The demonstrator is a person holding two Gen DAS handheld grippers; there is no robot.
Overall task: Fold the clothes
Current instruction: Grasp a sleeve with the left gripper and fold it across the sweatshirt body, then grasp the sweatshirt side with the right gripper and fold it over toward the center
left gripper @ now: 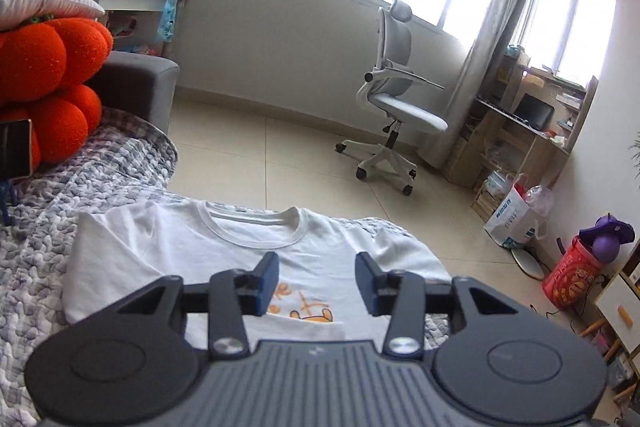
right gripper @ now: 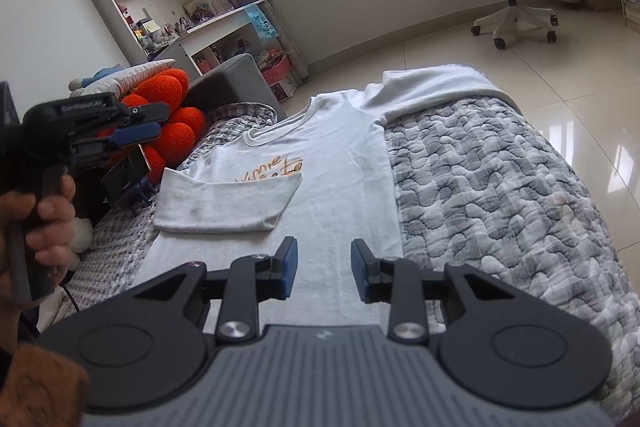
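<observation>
White cotton T-shirt (right gripper: 332, 163) with an orange cartoon print lies flat, collar away from me, on the grey-and-white quilted bedspread (right gripper: 492, 187). One sleeve (right gripper: 228, 205) is folded in across the chest, covering part of the print; the other sleeve (right gripper: 432, 87) lies spread out to the side. My right gripper (right gripper: 324, 273) hangs above the lower hem, jaws apart, gripping nothing. My left gripper (left gripper: 317, 283) hovers over the print, its blue pads (left gripper: 269, 283) likewise parted and empty, with my hand (right gripper: 48, 223) around its handle.
</observation>
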